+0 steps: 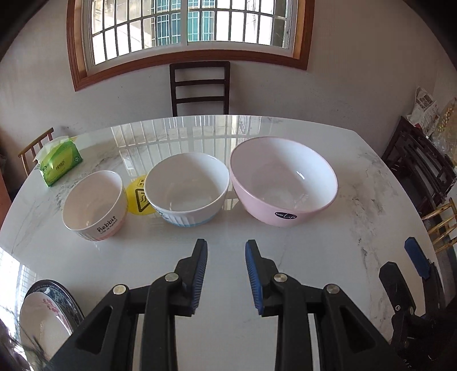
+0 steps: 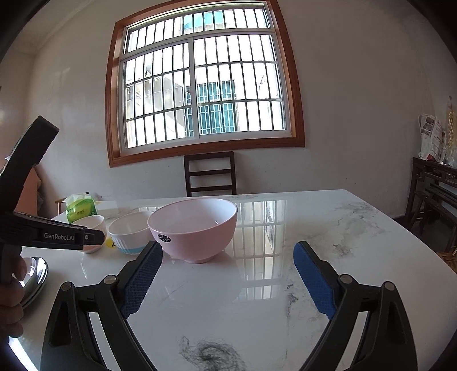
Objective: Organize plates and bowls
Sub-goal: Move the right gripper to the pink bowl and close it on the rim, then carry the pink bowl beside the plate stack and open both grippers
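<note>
Three bowls stand in a row across the white marble table [image 1: 285,285], all upright and apart from each other. On the left is the small bowl [image 1: 95,204] with "Rabbit" printed on its side, in the middle the white bowl [image 1: 187,188] with a blue ribbed base, and on the right the large pink bowl [image 1: 282,179], which carries a dark oval label low on its wall. A yellow sticker [image 1: 137,198] lies flat on the table between the small bowl and the white one.

The left gripper [image 1: 226,248] hovers above the table on the near side of the row, its blue-padded fingers parted with a moderate gap and nothing between them. The right gripper [image 2: 228,251] is spread much wider, also holding nothing, and points toward the pink bowl from the near side.

At the table's near left edge sits a stack of plates [image 1: 50,308], the top one white with a pink flower pattern over a blue-rimmed one. A green tissue pack [image 1: 60,164] rests near the far left corner, and a dark wooden chair [image 1: 200,87] stands beyond the table under the barred window [image 1: 188,25].
</note>
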A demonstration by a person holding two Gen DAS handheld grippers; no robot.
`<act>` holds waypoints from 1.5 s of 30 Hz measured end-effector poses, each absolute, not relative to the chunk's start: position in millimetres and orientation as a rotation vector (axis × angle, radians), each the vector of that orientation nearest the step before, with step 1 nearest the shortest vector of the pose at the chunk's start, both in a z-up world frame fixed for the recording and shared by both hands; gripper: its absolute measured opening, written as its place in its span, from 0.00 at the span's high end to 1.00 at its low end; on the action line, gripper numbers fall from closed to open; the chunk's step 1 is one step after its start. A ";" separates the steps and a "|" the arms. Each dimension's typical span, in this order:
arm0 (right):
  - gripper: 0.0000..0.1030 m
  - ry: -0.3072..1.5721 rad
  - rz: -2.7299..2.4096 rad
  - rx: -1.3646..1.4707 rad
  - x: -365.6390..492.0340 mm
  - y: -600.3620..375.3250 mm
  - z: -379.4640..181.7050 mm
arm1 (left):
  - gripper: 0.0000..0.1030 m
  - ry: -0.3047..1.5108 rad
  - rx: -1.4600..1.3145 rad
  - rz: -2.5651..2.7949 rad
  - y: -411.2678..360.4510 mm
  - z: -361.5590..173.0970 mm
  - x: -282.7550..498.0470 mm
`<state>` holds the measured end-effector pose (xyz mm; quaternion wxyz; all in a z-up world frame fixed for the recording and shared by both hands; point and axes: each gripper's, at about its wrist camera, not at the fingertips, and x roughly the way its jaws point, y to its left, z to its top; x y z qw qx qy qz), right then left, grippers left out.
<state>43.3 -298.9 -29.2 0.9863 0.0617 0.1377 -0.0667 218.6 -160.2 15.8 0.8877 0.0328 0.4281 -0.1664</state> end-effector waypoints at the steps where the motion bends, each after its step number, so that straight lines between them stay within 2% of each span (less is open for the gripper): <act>1: 0.12 0.300 -0.112 0.148 47.5 -303.9 -29.2 | 0.73 0.920 0.035 -0.367 -160.2 16.6 225.5; 4: 0.20 0.374 -0.018 0.280 64.1 -329.3 -26.0 | 0.73 0.992 -0.050 -0.397 -160.2 19.8 247.6; 10: 0.26 0.605 0.173 0.513 134.0 -383.2 -17.1 | 0.73 1.123 -0.150 -0.430 -168.8 17.4 287.8; 13: 0.32 0.682 0.218 0.606 171.2 -405.0 -13.6 | 0.73 1.211 -0.268 -0.426 -164.1 5.3 306.9; 14: 0.32 0.716 0.225 0.595 184.9 -407.2 -10.8 | 0.73 1.227 -0.288 -0.420 -164.0 1.7 311.3; 16: 0.39 0.759 0.202 0.543 205.2 -408.7 -4.2 | 0.72 1.254 -0.321 -0.414 -165.1 -4.6 319.0; 19: 0.42 0.809 0.191 0.453 231.6 -403.0 3.1 | 0.72 1.274 -0.365 -0.393 -165.3 -9.1 326.3; 29: 0.44 1.001 0.140 0.326 308.2 -396.6 -15.4 | 0.72 1.297 -0.430 -0.341 -172.7 -22.0 338.8; 32: 0.59 1.057 0.134 0.299 321.2 -391.7 -26.3 | 0.74 1.309 -0.430 -0.328 -176.6 -27.5 339.4; 34: 0.80 1.104 0.146 0.293 325.7 -388.4 -35.5 | 0.80 1.321 -0.416 -0.342 -180.2 -31.0 339.2; 38: 0.92 1.158 0.168 0.265 323.8 -378.8 -44.2 | 0.86 1.317 -0.245 -0.288 -193.0 -21.9 330.4; 45: 0.90 1.184 0.226 0.265 283.0 -368.2 -37.5 | 0.86 1.274 -0.138 -0.291 -171.8 4.0 262.3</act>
